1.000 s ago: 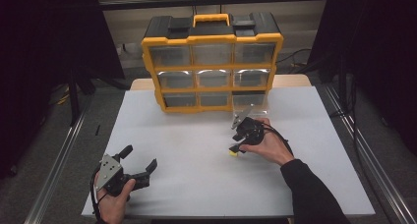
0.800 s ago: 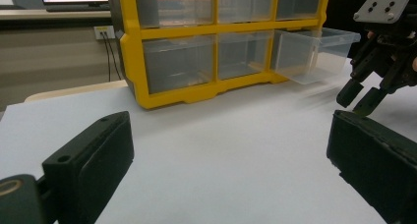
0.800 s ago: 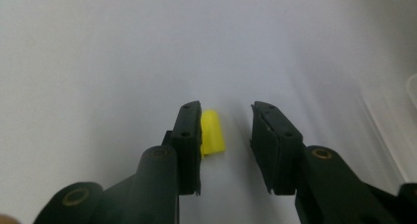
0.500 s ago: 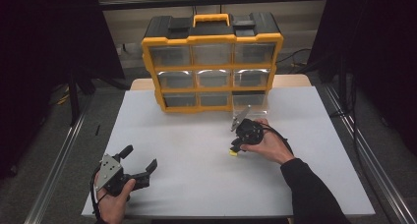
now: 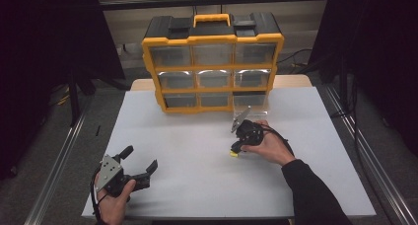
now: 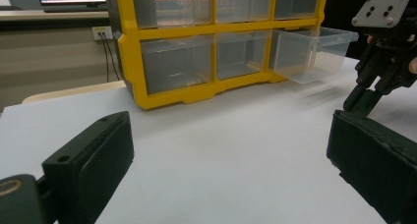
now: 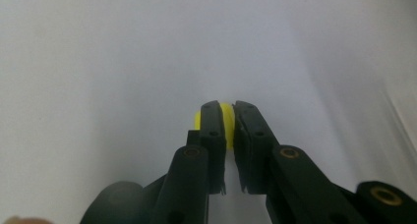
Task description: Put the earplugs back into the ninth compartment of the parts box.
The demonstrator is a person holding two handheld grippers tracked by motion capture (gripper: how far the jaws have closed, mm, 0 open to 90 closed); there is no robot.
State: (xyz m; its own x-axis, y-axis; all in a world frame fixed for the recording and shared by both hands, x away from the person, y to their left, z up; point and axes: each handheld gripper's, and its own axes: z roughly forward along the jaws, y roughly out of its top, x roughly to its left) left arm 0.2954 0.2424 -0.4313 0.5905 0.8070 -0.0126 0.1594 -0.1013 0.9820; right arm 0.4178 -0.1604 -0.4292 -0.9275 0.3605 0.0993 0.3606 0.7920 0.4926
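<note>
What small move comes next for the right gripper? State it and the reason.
Probably lift straight up. The right gripper has just been closing its jaws on the small yellow piece at the white table, and the clear plastic drawer stands pulled out of the yellow organizer.

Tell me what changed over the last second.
The right gripper has just been closing its jaws, which now pinch the small yellow piece on the white table. Neither hand moved. The left gripper stays open, and the organizer's clear plastic drawer remains pulled out.
</note>
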